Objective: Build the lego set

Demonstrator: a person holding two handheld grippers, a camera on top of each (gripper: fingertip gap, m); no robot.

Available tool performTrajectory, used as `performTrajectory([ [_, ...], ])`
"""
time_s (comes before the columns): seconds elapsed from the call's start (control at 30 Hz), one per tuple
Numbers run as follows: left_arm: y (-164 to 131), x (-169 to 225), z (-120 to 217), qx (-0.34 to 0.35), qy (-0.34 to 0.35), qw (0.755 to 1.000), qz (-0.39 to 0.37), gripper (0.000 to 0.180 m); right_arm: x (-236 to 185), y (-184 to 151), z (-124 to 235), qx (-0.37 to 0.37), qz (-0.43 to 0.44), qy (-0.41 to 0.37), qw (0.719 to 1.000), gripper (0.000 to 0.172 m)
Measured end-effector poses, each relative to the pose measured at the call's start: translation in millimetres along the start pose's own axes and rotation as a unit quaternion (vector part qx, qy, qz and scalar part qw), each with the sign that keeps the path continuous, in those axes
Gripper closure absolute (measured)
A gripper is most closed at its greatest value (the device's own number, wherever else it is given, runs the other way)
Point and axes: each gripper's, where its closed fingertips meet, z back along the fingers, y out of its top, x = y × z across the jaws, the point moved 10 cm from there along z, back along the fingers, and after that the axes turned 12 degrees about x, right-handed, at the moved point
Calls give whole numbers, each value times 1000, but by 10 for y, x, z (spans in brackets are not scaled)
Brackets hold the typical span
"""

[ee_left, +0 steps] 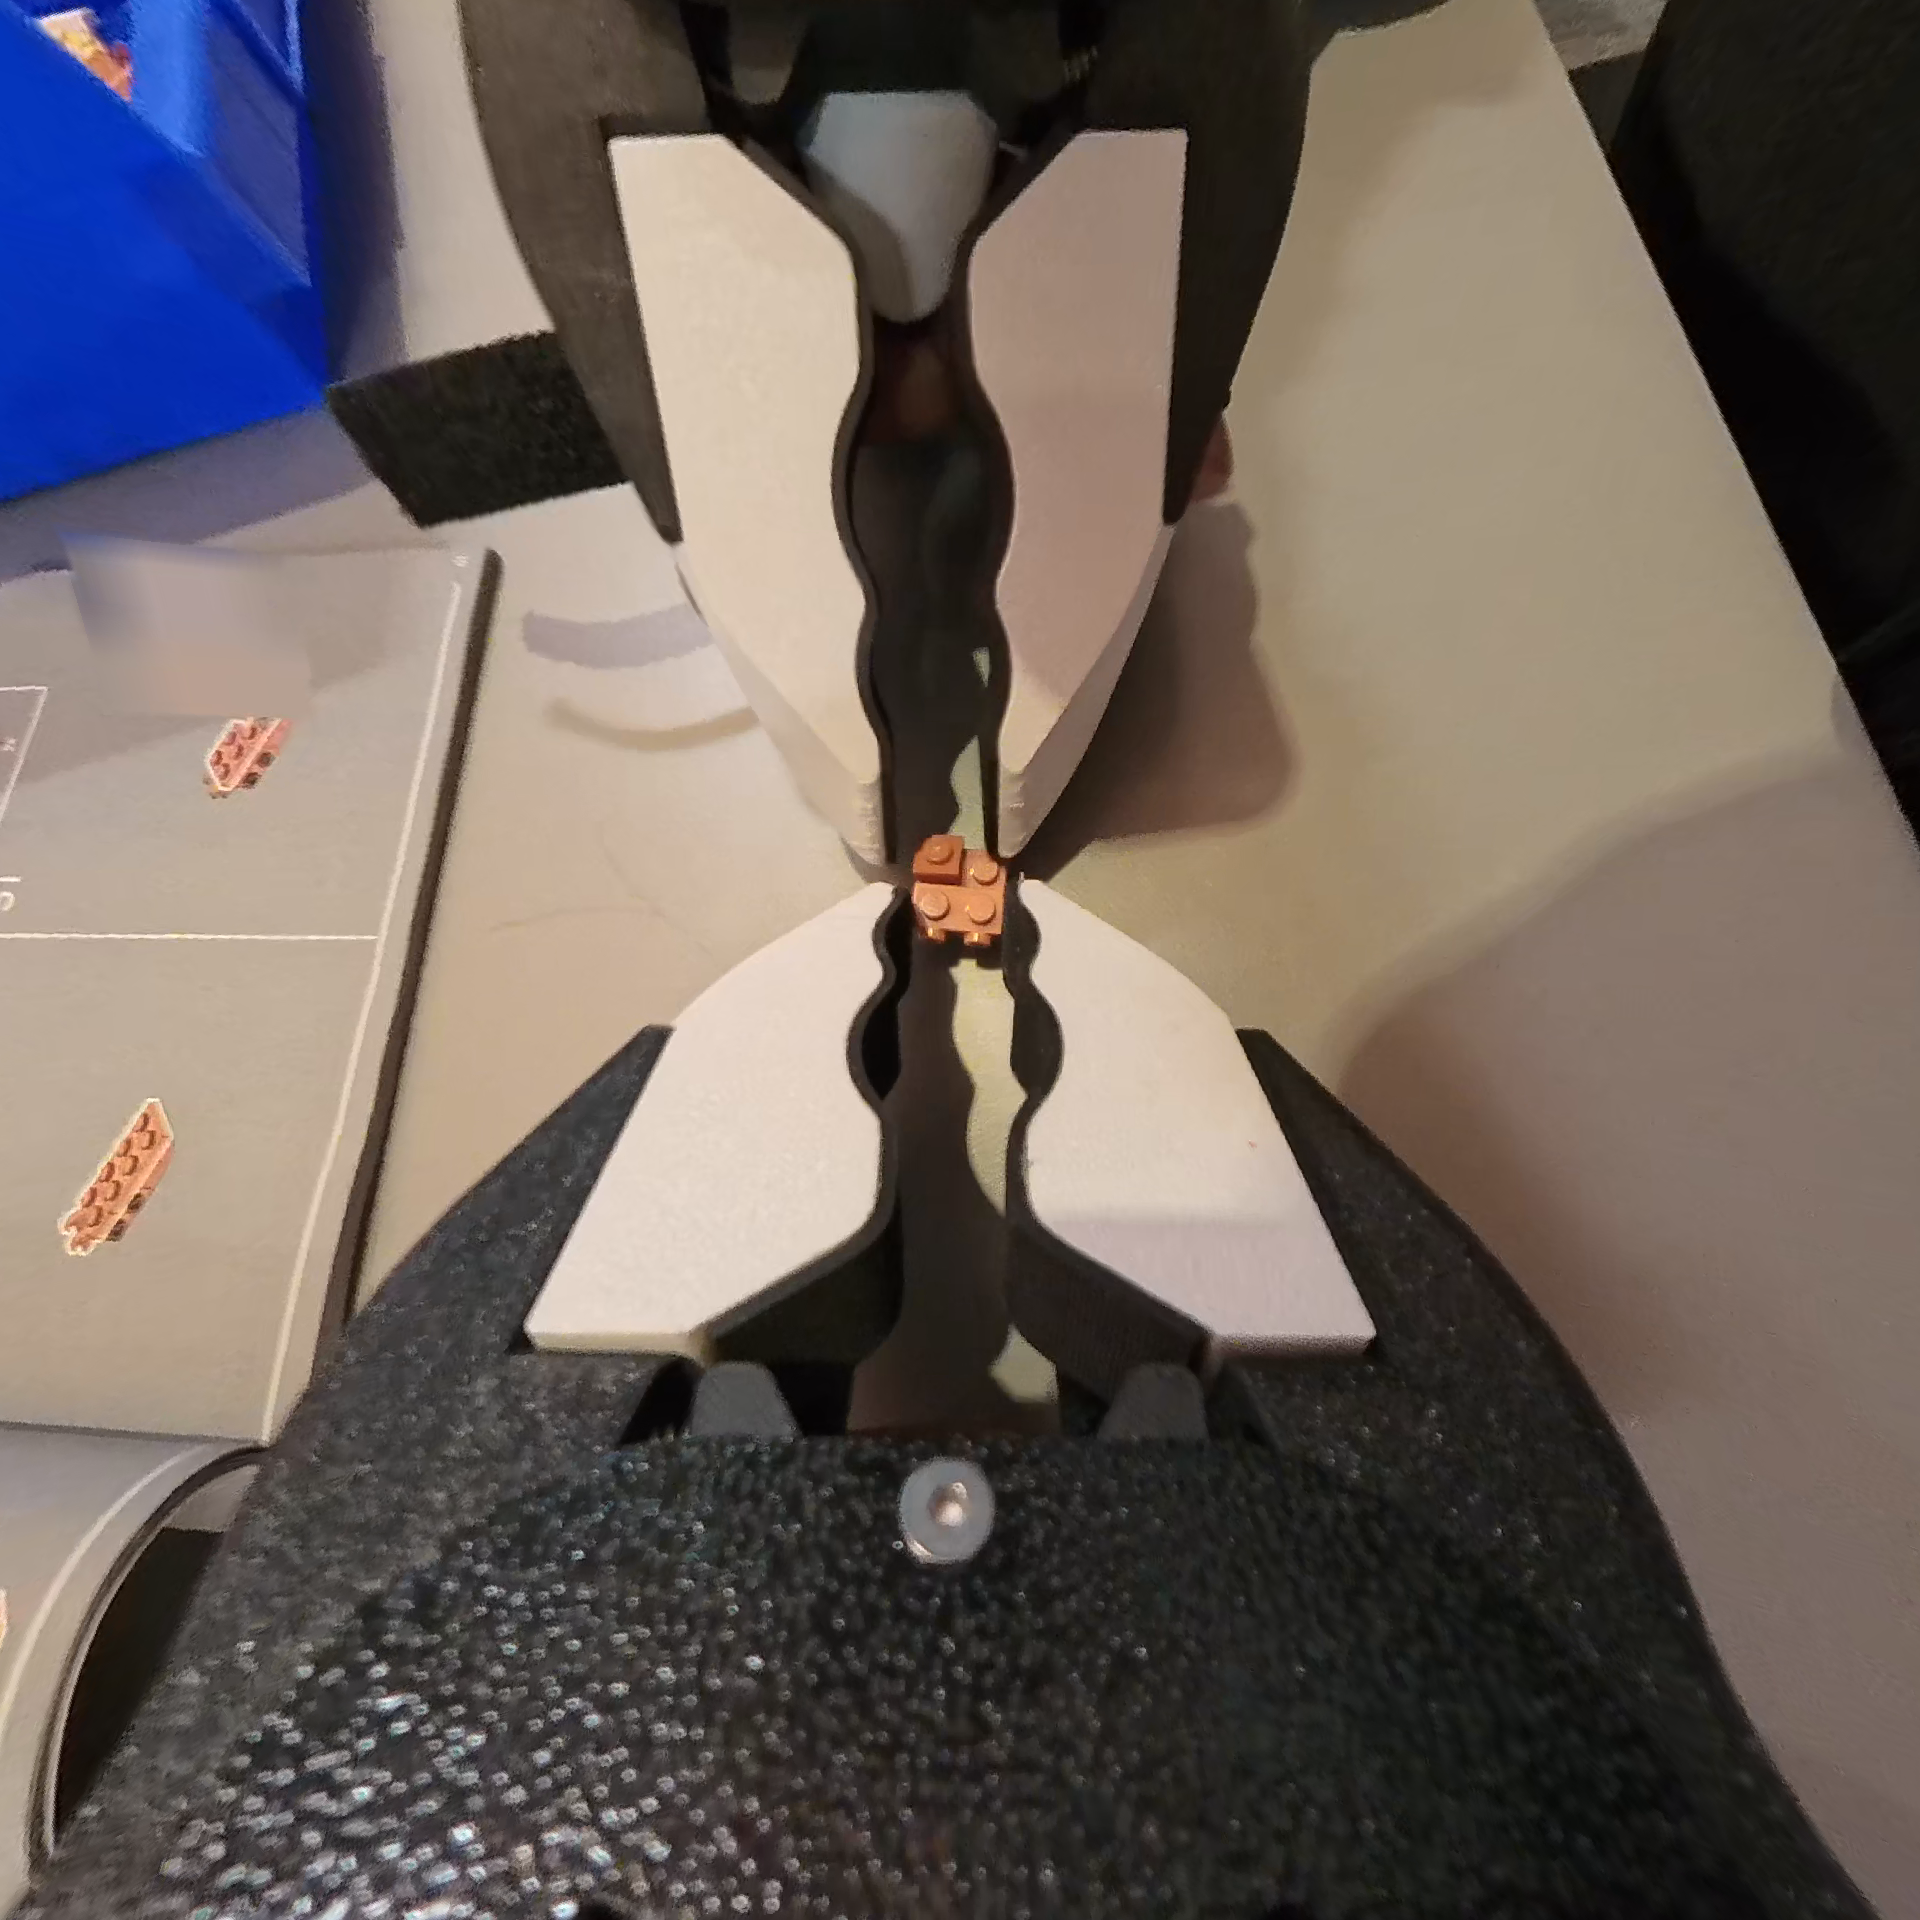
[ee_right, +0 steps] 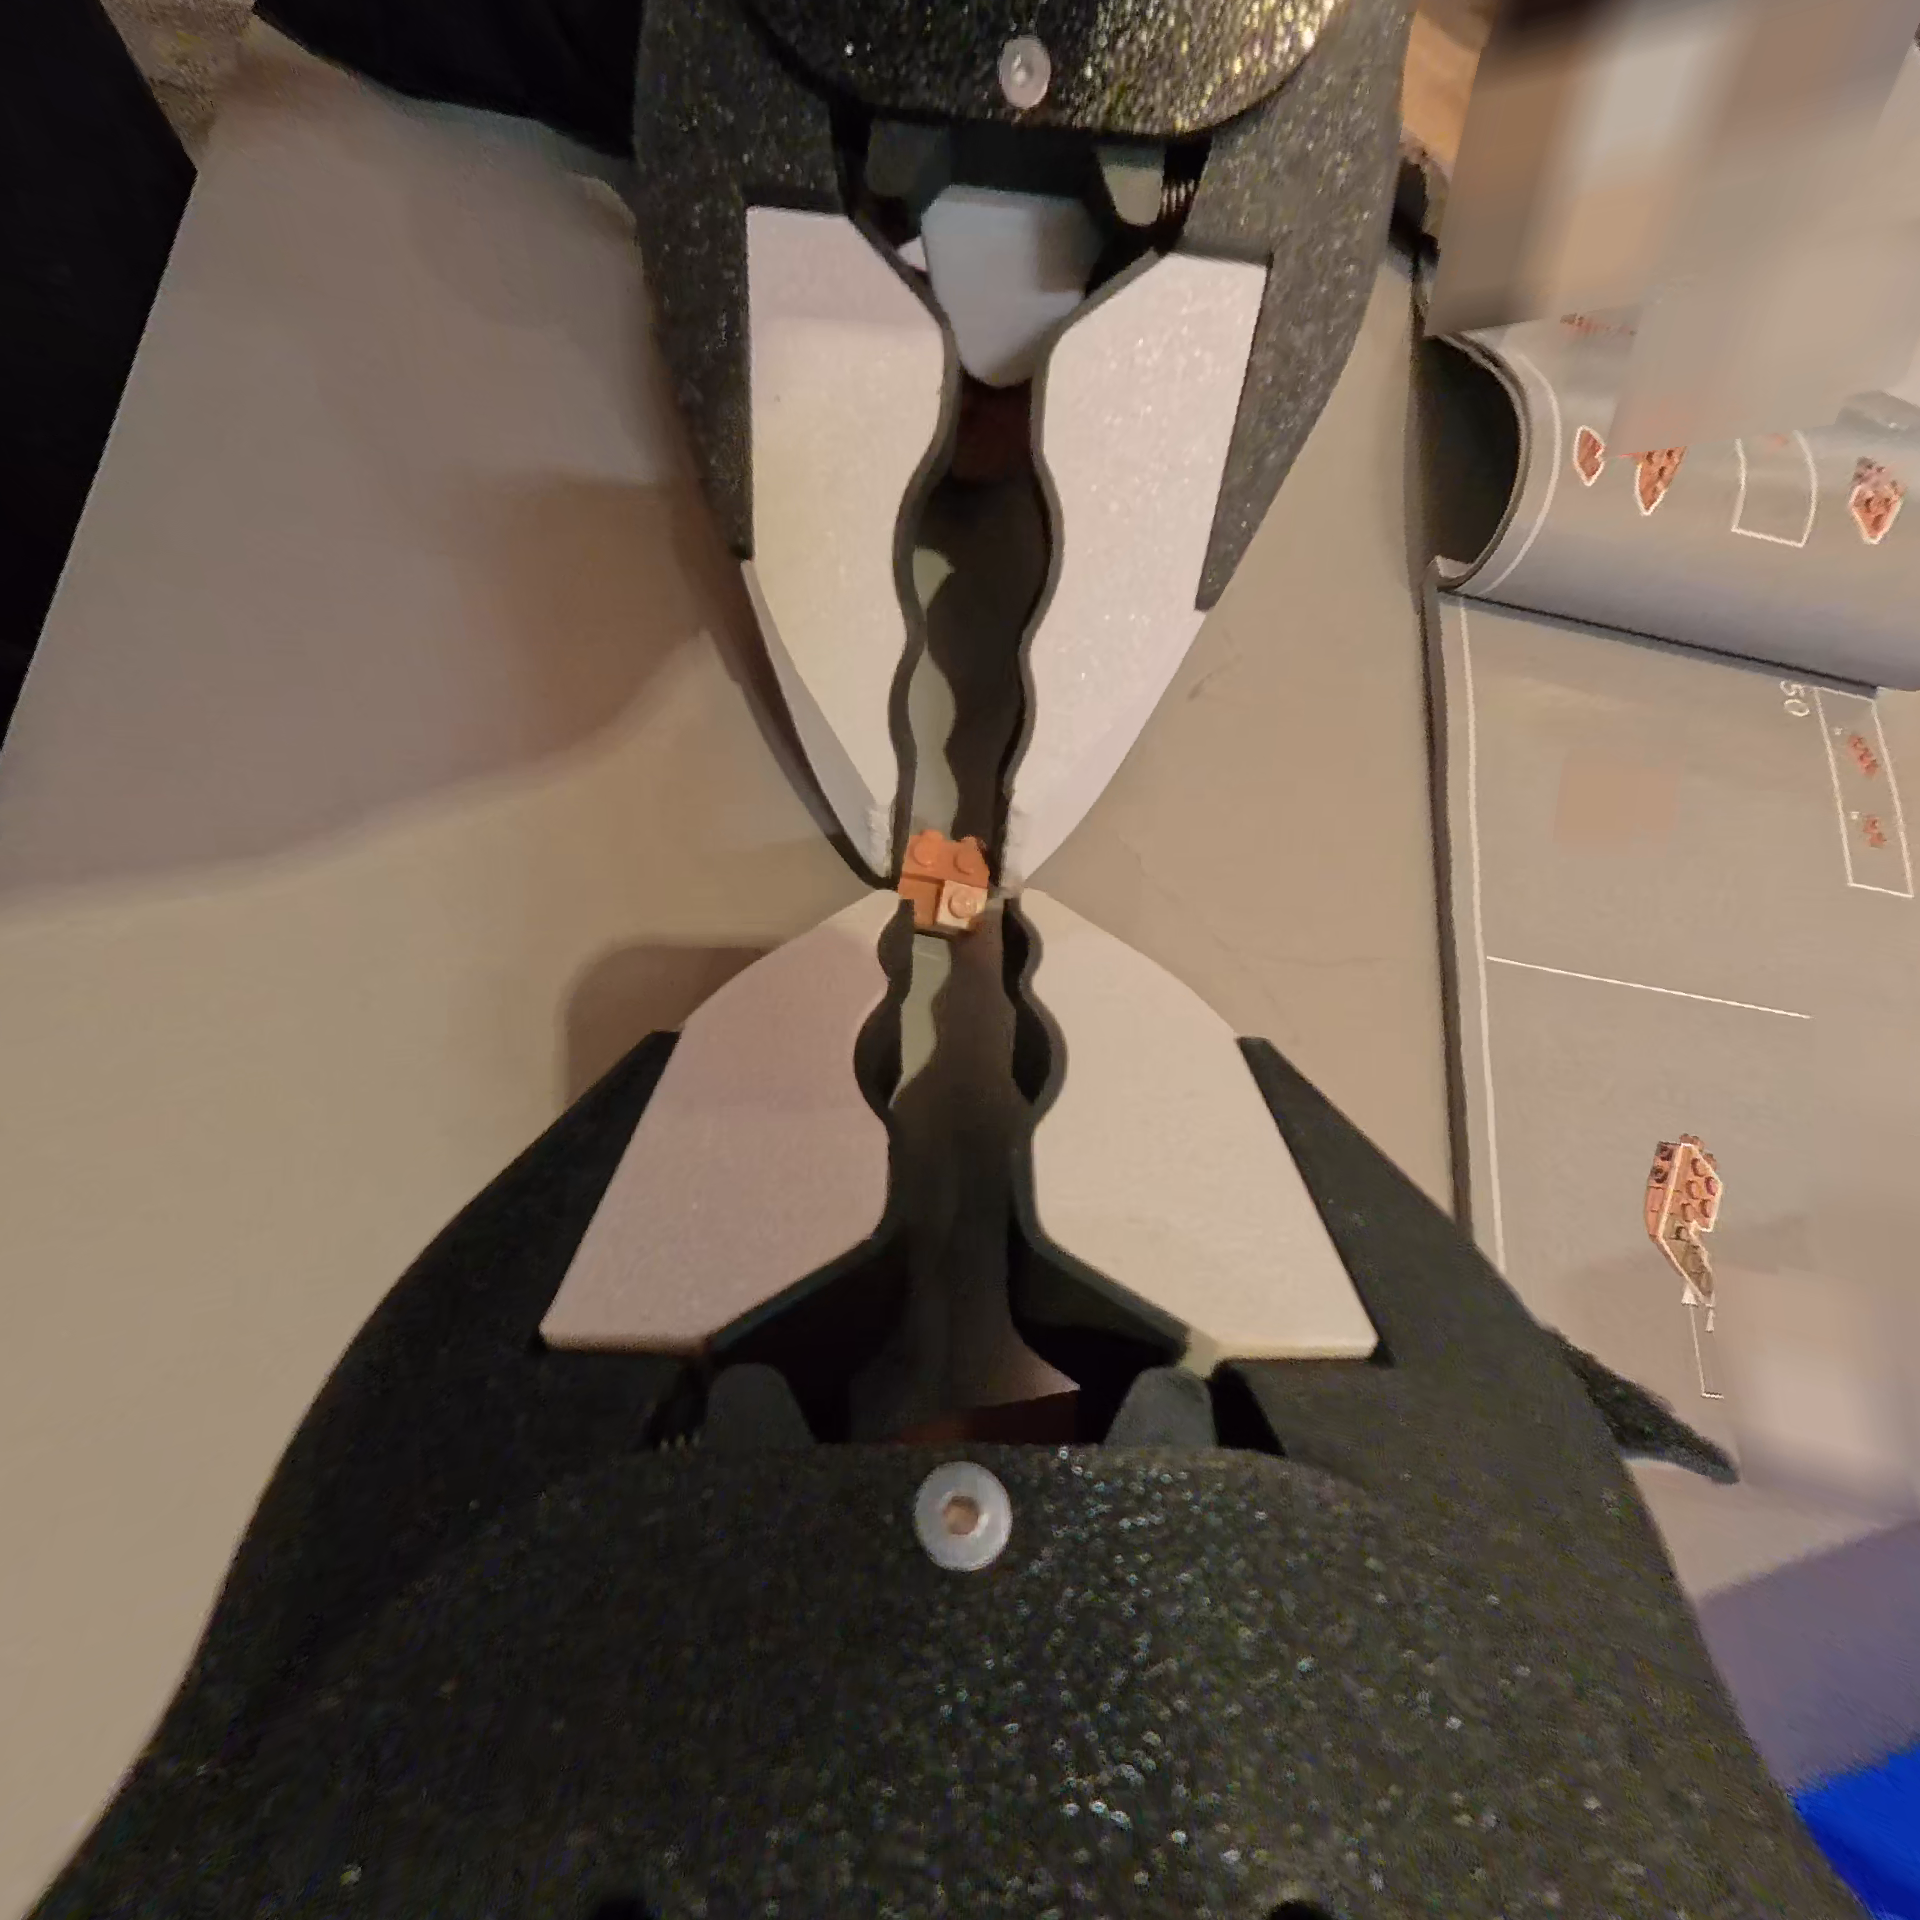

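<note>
Two grippers met nose to nose above the cream bench [ee_left: 1455,727], with a small brown brick cluster [ee_left: 958,896] at the meeting point, clear of the surface. Left gripper [ee_left: 958,904] clamped across the cluster's near row of two studs, jaws pressing on both short flanks. Right gripper [ee_right: 948,914] set around the far end, where a pale one-stud plate [ee_right: 961,910] sits raised on one corner; jaws there stand wider than that plate, with a sliver of daylight at one side, so apparently not pinching. By judgement, best done by keeping the left pinch firm, level and square across the two-stud row, so nothing twists. Any movement of the right jaws is best kept straight along their own line, without brushing the small plate sideways. Studs face up toward both cameras. Cluster close to square, so barely any long axis; the gripped two-stud row runs crosswise between the left jaws. Two little side studs point back toward the left gripper. To the left gripper's left, a grey instruction booklet [ee_left: 260,883] printed with brick drawings; beyond it a black foam block [ee_left: 468,426] and a blue bin [ee_left: 125,260].
</note>
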Motion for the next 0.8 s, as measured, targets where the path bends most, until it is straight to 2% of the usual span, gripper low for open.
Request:
performTrajectory([
  [0.13,1,-70,61,22,6,999,38,164,29,-33,72,33,56,-9,998,152],
  [0.27,32,-153,160,57,8,994,88,165,73,-81,156,73,148,-30,986,152],
  [0.4,87,-193,275,81,6,990,116,165,143,-115,158,100,261,-72,957,151],
  [0.53,119,-214,374,99,3,985,139,165,170,-26,159,165,310,-97,931,151],
  [0.8,90,-273,481,96,13,982,165,165,194,36,2,168,408,-81,894,141],
])
